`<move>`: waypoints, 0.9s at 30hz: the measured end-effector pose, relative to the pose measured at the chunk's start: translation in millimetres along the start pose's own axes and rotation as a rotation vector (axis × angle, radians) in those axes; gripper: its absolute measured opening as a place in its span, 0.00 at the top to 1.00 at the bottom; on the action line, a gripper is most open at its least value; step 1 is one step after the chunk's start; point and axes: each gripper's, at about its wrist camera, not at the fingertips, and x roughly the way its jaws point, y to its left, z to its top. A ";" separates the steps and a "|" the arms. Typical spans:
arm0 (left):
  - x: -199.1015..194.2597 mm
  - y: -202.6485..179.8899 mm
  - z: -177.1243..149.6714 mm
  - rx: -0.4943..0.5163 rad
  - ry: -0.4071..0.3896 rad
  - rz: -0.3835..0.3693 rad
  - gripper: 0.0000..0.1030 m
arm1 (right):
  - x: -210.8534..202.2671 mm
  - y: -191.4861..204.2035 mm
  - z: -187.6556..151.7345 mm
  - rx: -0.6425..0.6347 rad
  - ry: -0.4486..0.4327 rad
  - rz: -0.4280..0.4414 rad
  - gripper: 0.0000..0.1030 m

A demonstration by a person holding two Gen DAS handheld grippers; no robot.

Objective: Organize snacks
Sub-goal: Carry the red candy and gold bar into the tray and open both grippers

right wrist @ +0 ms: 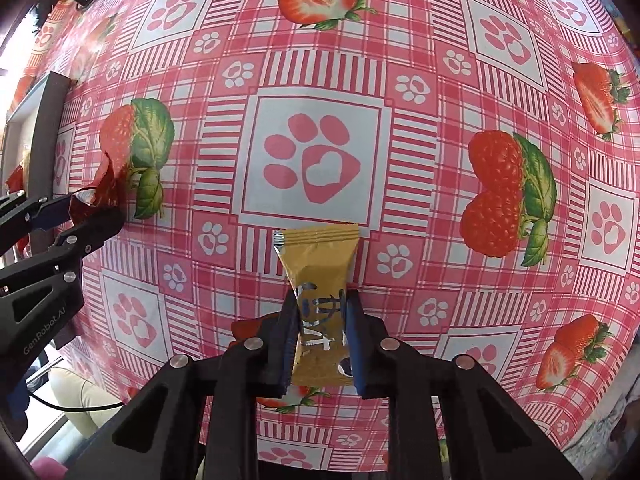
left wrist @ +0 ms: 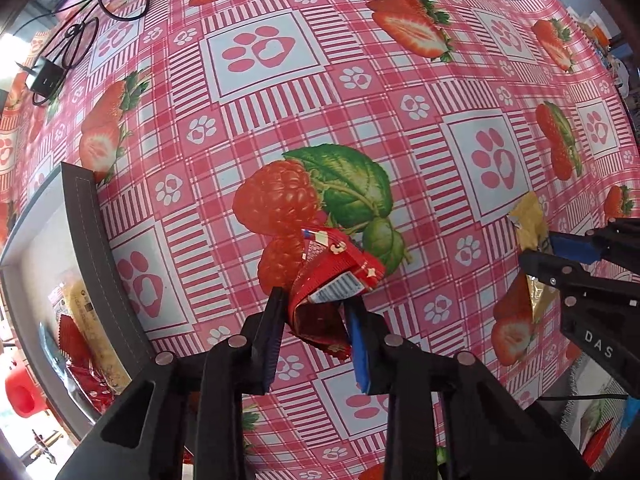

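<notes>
Above the middle of the strawberry-print table [left wrist: 280, 92], the left gripper [left wrist: 316, 304] pinches a red snack packet [left wrist: 332, 276] and the right gripper [right wrist: 322, 320] a gold one [right wrist: 320, 272]; both packets seemingly go next into the box [left wrist: 86, 208] at the table's left edge, already holding 2 snacks.

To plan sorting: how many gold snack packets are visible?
2: one gold packet in the right gripper, one lying in the box at left. Others may be hidden.

Right claw [right wrist: 320, 300] clamping gold snack packet [right wrist: 318, 264], left claw [right wrist: 86, 212] seemingly pinching red wrapper [right wrist: 106, 188]
</notes>
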 end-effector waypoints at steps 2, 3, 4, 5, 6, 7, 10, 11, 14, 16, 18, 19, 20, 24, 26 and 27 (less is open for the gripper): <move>-8.7 5.7 -2.6 -0.023 -0.014 -0.008 0.71 | -7.4 1.3 0.5 0.015 -0.008 0.038 0.77; -14.7 9.3 -4.0 -0.036 -0.023 -0.013 0.71 | -13.7 3.6 1.4 0.016 -0.014 0.054 0.77; -20.2 12.6 -5.1 -0.048 -0.036 -0.021 0.71 | -19.4 6.8 2.6 0.011 -0.022 0.065 0.77; -26.2 15.8 -6.4 -0.060 -0.050 -0.028 0.71 | -24.6 10.8 4.0 0.004 -0.030 0.070 0.77; -32.5 19.2 -8.0 -0.071 -0.063 -0.033 0.71 | -30.3 15.1 5.8 -0.005 -0.037 0.075 0.77; -39.2 23.3 -10.5 -0.082 -0.078 -0.039 0.71 | -36.0 20.0 7.8 -0.015 -0.045 0.080 0.77; -57.2 35.6 -17.9 -0.120 -0.117 -0.054 0.71 | -52.7 37.5 14.3 -0.044 -0.068 0.092 0.77; -63.1 40.5 -20.6 -0.134 -0.129 -0.057 0.71 | -58.0 44.0 16.9 -0.054 -0.074 0.097 0.77; -77.7 60.0 -31.3 -0.185 -0.160 -0.059 0.71 | -73.0 66.4 23.0 -0.091 -0.092 0.109 0.77; -85.9 75.4 -39.4 -0.222 -0.176 -0.056 0.71 | -80.6 82.6 26.1 -0.122 -0.103 0.117 0.77; -91.7 89.9 -48.3 -0.256 -0.188 -0.046 0.71 | -88.0 101.0 28.6 -0.157 -0.112 0.124 0.77; -95.5 97.1 -54.5 -0.274 -0.192 -0.041 0.71 | -91.3 111.0 29.5 -0.175 -0.115 0.128 0.77; -97.7 105.2 -60.2 -0.293 -0.195 -0.036 0.71 | -94.6 121.3 30.1 -0.193 -0.118 0.132 0.77; -97.0 136.7 -80.4 -0.375 -0.194 -0.018 0.71 | -98.2 157.8 31.2 -0.266 -0.126 0.151 0.77; -94.8 150.1 -90.1 -0.412 -0.189 -0.009 0.71 | -95.0 177.3 33.3 -0.304 -0.125 0.159 0.77; -93.8 157.1 -95.9 -0.430 -0.186 -0.005 0.71 | -93.8 188.6 35.7 -0.323 -0.124 0.161 0.77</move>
